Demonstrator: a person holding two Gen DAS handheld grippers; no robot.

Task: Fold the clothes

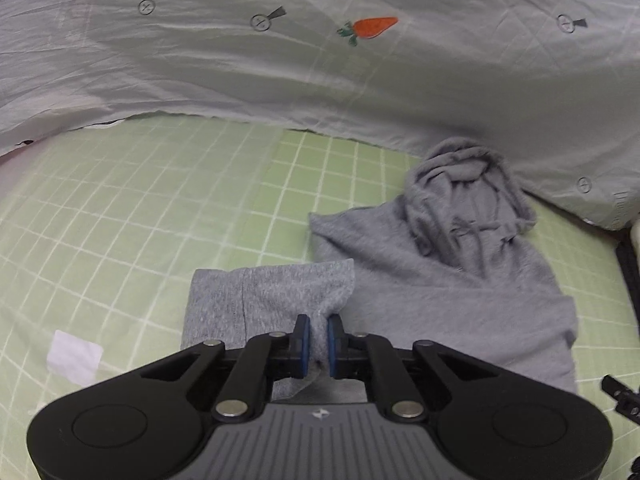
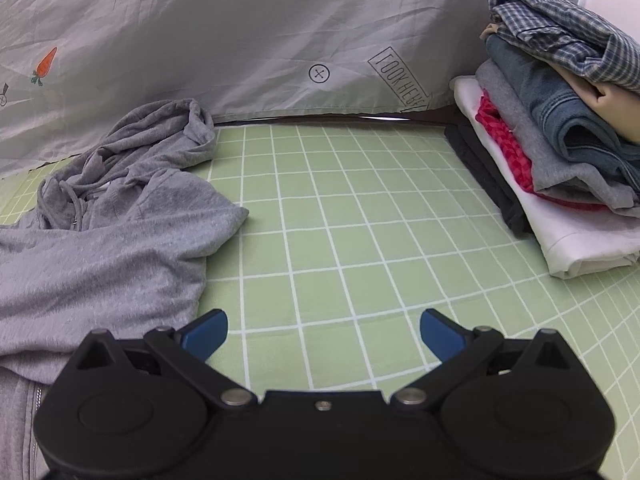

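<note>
A grey hoodie lies on a green checked sheet, its hood bunched at the far end by the quilt. My left gripper is shut on a fold of the hoodie's grey sleeve, held just above the sheet to the left of the body. In the right wrist view the hoodie lies at the left, its zipper at the lower left. My right gripper is open and empty over bare sheet, to the right of the hoodie's edge.
A pale grey quilt with a carrot print rises along the far side. A stack of folded clothes stands at the right in the right wrist view. A white label lies on the sheet at the left.
</note>
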